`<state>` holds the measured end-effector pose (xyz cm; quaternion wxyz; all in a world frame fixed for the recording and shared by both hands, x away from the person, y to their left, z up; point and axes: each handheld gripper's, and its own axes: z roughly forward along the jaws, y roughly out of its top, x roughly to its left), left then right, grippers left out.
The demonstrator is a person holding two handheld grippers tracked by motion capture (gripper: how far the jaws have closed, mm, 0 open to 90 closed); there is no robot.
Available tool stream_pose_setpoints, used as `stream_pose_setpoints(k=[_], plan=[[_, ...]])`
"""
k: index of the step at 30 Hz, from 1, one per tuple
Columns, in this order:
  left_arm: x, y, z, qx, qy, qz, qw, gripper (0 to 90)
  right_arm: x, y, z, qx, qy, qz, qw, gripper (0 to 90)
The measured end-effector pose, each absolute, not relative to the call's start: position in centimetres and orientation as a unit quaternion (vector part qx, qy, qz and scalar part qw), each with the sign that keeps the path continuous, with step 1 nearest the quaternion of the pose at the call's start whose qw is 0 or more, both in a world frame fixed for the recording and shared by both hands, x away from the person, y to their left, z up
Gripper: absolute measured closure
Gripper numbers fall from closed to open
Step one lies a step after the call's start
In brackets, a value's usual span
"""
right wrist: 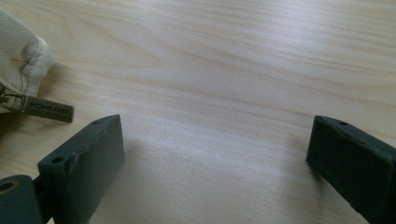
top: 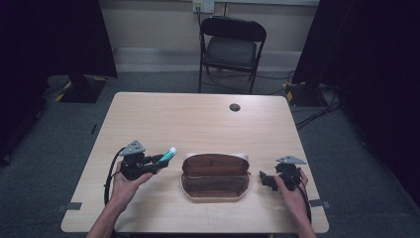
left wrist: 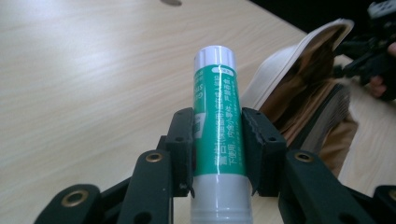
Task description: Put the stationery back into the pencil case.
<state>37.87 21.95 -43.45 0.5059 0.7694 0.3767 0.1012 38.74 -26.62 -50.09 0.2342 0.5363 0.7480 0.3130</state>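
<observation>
My left gripper (top: 159, 159) is shut on a green and white glue stick (top: 168, 154), held above the table to the left of an open pencil case (top: 215, 176). In the left gripper view the glue stick (left wrist: 218, 126) stands between both pads, its white cap pointing away, with the pencil case (left wrist: 308, 107) lying open beyond it on the right. My right gripper (top: 265, 178) rests low by the case's right end. Its jaws stand wide apart over bare wood in the right gripper view (right wrist: 215, 154), with the case's cream corner (right wrist: 21, 60) and metal zip pull (right wrist: 44, 109) at the left.
The light wooden table (top: 198, 119) has a round cable hole (top: 235, 107) near its far edge. A black folding chair (top: 231, 47) stands behind the table. Dark curtains hang at both sides, and cables lie on the floor at the right.
</observation>
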Motion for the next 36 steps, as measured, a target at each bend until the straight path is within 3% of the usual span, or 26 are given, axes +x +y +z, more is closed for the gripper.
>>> stream_pose_setpoints(k=[15, 27, 36], plan=[[35.9, 20.1, -39.9, 0.763, 0.323, 0.115, 0.548, 66.0, 38.8, -26.7, -50.1, 0.533, 0.750, 0.313, 0.233, 2.9], [34.3, 17.3, -38.9, 0.789, 0.280, 0.104, 0.538, 66.0, 38.8, -26.7, -50.1, 0.533, 0.750, 0.314, 0.233, 2.9], [34.5, 13.9, -40.2, 0.819, 0.256, 0.083, 0.507, 66.0, 38.8, -26.7, -50.1, 0.534, 0.750, 0.313, 0.234, 2.9]])
